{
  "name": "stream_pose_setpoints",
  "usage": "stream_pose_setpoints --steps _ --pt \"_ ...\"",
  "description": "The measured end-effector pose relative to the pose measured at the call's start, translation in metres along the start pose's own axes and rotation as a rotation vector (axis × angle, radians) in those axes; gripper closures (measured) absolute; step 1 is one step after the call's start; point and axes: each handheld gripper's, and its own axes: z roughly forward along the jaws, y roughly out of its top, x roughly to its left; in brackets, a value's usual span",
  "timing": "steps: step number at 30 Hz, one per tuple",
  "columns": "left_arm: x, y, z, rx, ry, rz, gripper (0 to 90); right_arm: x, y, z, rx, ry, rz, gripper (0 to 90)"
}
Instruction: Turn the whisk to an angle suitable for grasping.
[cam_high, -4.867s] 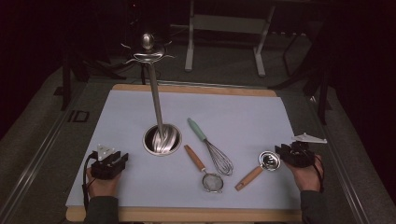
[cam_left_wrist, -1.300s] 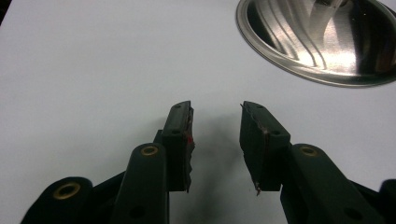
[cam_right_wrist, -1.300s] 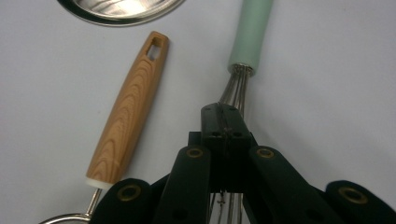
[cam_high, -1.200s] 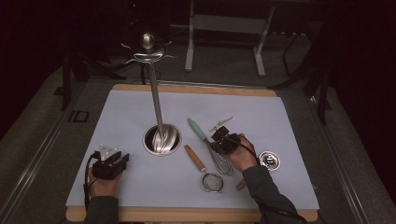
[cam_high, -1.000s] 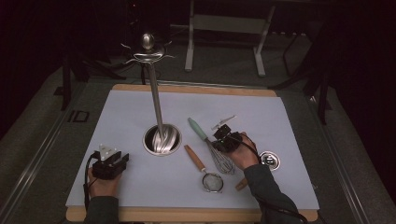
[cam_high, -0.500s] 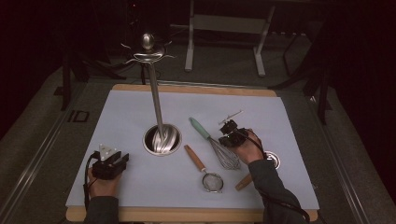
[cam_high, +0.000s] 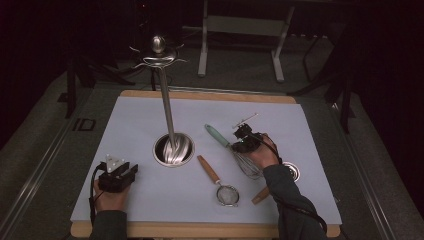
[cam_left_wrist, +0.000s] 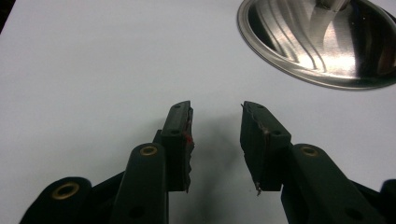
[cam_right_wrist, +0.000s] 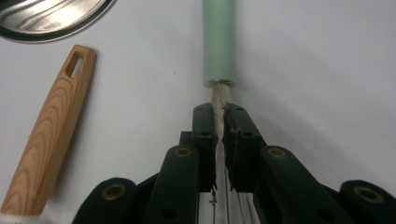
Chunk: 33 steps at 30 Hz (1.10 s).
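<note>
A whisk (cam_high: 218, 135) with a mint-green handle (cam_right_wrist: 218, 42) lies on the white mat (cam_high: 125, 130), right of centre. My right gripper (cam_high: 239, 142) (cam_right_wrist: 219, 112) reaches over its wire neck just below the handle. Its jaws have just been opening a little; they stand narrow, and the pads lie against the wire bundle between them. Near the front left my left gripper (cam_high: 131, 171) (cam_left_wrist: 215, 112) rests low over bare mat, open, nothing between its jaws.
A steel utensil stand rises from a round base (cam_high: 173, 149) (cam_left_wrist: 317, 42) at mid-mat. A wooden-handled strainer (cam_high: 209, 170) (cam_right_wrist: 51, 135) lies left of the whisk. Another small strainer (cam_high: 291, 171) sits behind my right forearm. A wooden board edges the mat.
The right hand came from the far right strainer to the whisk, then slid right and slightly away, and the whisk shifted with it. The left hand has kept still.
</note>
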Motion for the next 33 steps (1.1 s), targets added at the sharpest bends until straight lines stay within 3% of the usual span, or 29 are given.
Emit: stream_pose_setpoints --steps 7,16,21,33 --pt "0.0 0.0 -0.001 -0.006 0.0 0.0 63.6 0.002 0.006 0.007 0.01 -0.01 -0.01 82.3" --pt "0.0 0.0 -0.001 -0.006 -0.001 -0.001 63.4 0.001 0.024 0.016 0.01 0.004 -0.023 72.9" --pt "0.0 0.0 -0.001 -0.008 -0.003 -0.001 63.3 -0.002 0.031 0.025 0.038 0.014 -0.019 68.3" --pt "0.001 -0.001 -0.002 -0.016 -0.007 -0.003 63.2 -0.003 0.042 0.049 0.126 0.032 -0.003 66.7"
